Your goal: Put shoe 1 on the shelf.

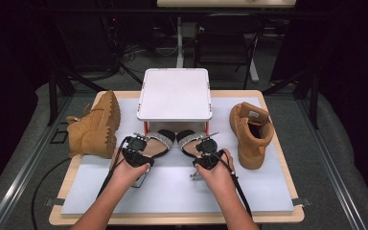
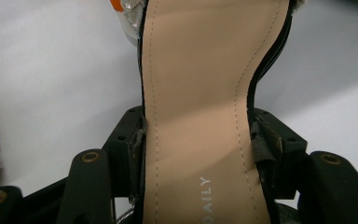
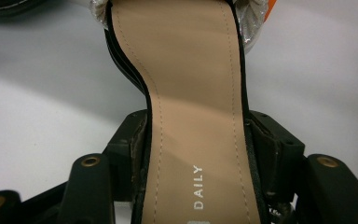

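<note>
Two forearms come in from the near edge of the tabletop (image 1: pixel 172 191), each hand wrapped over its tongs, wrists low and roughly level, tools pointing away from the person toward the shelf. Left tongs (image 1: pixel 141 148) are clamped on the left sandal (image 1: pixel 159 143) across the waist of its insole; in the left gripper view the pads (image 2: pixel 137 149) press both edges of the tan footbed (image 2: pixel 196 116). Right tongs (image 1: pixel 206 149) are likewise clamped on the right sandal (image 1: pixel 190 142), with the pad (image 3: pixel 139 140) tight on the sole edge and the "DAILY" print just behind the grip. Both sandals sit side by side on the white mat, toes with glittery straps just under the front edge of the small white shelf (image 1: pixel 175 93), which stands on red legs. Step in hand looks like sliding the pair under that shelf: best to keep both soles flat on the mat, push straight and together so the toes stay aligned, keep squeeze steady at the narrow waist so the shoes don't twist, and watch the strap tops against the shelf underside and the red legs at either side. Beyond, the left tan boot (image 1: pixel 96 127) lies on its side near the left edge, and the right tan boot (image 1: pixel 251 132) stands upright, well clear of the sandals.
</note>
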Motion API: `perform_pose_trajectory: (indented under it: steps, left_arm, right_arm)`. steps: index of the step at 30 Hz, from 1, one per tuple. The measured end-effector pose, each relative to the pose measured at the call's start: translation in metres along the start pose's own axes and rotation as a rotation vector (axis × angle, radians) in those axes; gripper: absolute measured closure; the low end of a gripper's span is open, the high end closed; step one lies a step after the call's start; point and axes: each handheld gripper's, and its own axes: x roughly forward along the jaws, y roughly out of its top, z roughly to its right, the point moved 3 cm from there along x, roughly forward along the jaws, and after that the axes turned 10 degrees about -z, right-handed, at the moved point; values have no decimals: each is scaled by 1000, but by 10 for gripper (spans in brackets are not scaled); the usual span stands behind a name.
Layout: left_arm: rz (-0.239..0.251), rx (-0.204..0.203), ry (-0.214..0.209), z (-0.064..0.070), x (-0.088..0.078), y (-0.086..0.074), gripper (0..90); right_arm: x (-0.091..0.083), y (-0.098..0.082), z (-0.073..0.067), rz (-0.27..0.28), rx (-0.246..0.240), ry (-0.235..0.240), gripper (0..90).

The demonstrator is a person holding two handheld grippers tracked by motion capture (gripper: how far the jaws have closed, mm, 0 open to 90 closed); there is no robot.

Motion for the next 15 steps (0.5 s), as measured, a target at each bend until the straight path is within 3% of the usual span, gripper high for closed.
perform_pose_trajectory:
  steps: [9, 15]
  left_arm:
    - [4, -4, -15, 0, 7, -3, 411]
    - [0, -24, -67, -3, 5, -3, 397]
  right_arm:
    - [8, -5, -1, -1, 0, 19, 411]
    - [6, -6, -1, 11, -1, 27, 394]
